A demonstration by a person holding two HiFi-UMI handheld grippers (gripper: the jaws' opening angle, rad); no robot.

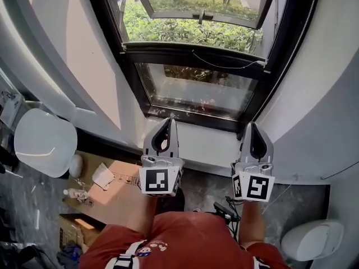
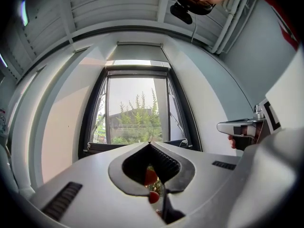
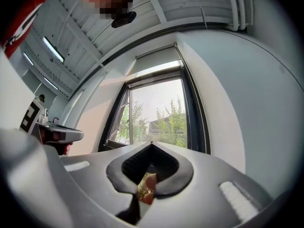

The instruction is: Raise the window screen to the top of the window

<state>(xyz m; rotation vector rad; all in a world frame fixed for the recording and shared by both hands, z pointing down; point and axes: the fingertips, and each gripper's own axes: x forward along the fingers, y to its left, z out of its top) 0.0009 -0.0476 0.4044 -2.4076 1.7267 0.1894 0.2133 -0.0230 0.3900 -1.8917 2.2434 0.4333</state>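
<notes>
The window (image 1: 193, 35) has a black frame, with a black crossbar (image 1: 193, 55) at mid-height that carries a thin cord. Above the bar a sash is swung outward over green shrubs; below it is a fixed glass pane (image 1: 193, 91). I cannot make out the screen mesh itself. My left gripper (image 1: 168, 120) and right gripper (image 1: 251, 125) are side by side over the white sill (image 1: 207, 147), pointing at the window and short of it. Both are shut and hold nothing. In the left gripper view the left gripper (image 2: 150, 143) points at the window (image 2: 137, 113), and in the right gripper view the right gripper (image 3: 152, 144) points at the window (image 3: 159, 118).
White curved walls flank the window recess on both sides. A white round seat (image 1: 45, 142) stands at the left, with a cardboard box (image 1: 115, 184) and a water bottle (image 1: 76, 194) on the dark floor below. Another white rounded object (image 1: 311, 240) sits at the lower right.
</notes>
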